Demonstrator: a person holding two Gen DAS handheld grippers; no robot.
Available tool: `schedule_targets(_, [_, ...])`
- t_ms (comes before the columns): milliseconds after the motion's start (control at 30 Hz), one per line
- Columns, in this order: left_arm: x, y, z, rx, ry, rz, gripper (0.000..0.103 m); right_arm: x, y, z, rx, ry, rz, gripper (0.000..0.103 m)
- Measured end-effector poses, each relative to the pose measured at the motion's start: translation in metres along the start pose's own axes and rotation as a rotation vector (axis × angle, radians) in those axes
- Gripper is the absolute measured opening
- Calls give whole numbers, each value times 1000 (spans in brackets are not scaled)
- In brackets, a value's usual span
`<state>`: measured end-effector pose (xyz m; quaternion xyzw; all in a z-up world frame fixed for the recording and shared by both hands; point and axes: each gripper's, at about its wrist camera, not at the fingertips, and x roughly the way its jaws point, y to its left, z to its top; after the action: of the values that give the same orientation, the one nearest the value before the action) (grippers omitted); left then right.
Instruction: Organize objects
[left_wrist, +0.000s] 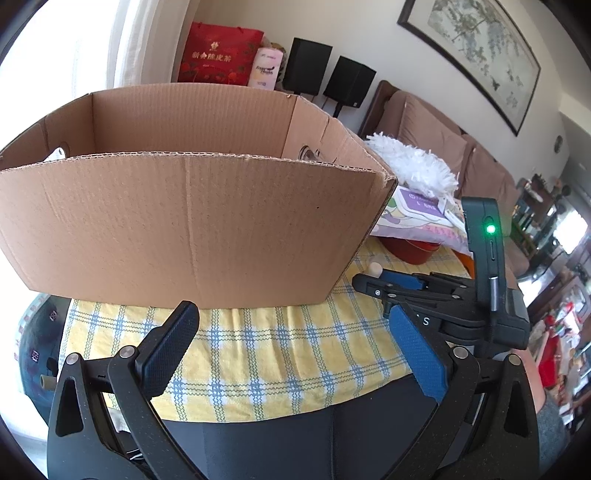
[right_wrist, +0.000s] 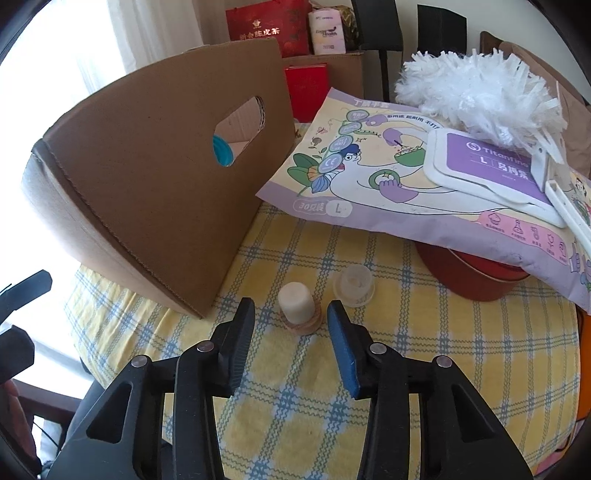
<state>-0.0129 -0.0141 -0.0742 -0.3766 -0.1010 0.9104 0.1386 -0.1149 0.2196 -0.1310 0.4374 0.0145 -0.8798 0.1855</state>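
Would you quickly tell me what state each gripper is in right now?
Left gripper: open, holding nothing, facing the cardboard box.
Right gripper: open, holding nothing, its fingers either side of the white stopper.

Black speckled linkage arms, silver rivets — one black pad, one blue.

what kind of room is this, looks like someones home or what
Most likely a home living room. A brown sofa stands under a framed painting on the wall, two black speakers stand behind, and the work surface is a table with a yellow checked tablecloth crowded with household goods.
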Motion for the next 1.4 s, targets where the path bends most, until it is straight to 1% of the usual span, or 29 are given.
schedule_targets(200, [2, -4, -1, 9, 6, -11, 103, 8, -2, 0, 5, 9, -1, 37])
schedule_targets(333, [4, -6, -1, 13, 11, -13, 103, 9, -3, 0, -2, 7, -21, 24])
schedule_targets(533, [6, -11, -1, 20, 14, -22, 103, 1, -5, -3, 1, 2, -21, 25])
schedule_targets(733, [6, -27, -4, 64, 5, -40, 103, -34, -15, -7, 54, -36, -6, 25])
schedule_targets(867, [12, -42, -6, 103, 14, -49, 102, -58, -22, -8, 72, -62, -17, 25])
schedule_targets(1033, [19, -63, -9, 147, 19, -80, 101, -87, -32, -8, 99, -98, -26, 25])
schedule_targets(1067, [22, -67, -11, 158, 25, -87, 100, -94, -34, -8, 106, -108, -28, 25])
schedule_targets(1200, [36, -86, -14, 206, 67, -116, 87, -111, -43, -12, 124, -127, -35, 25])
schedule_targets(1300, [47, -97, -13, 221, 92, -141, 83, -124, -48, -18, 135, -136, -44, 25])
schedule_targets(1400, [55, -103, -11, 214, 94, -162, 83, -131, -53, -22, 147, -144, -51, 25])
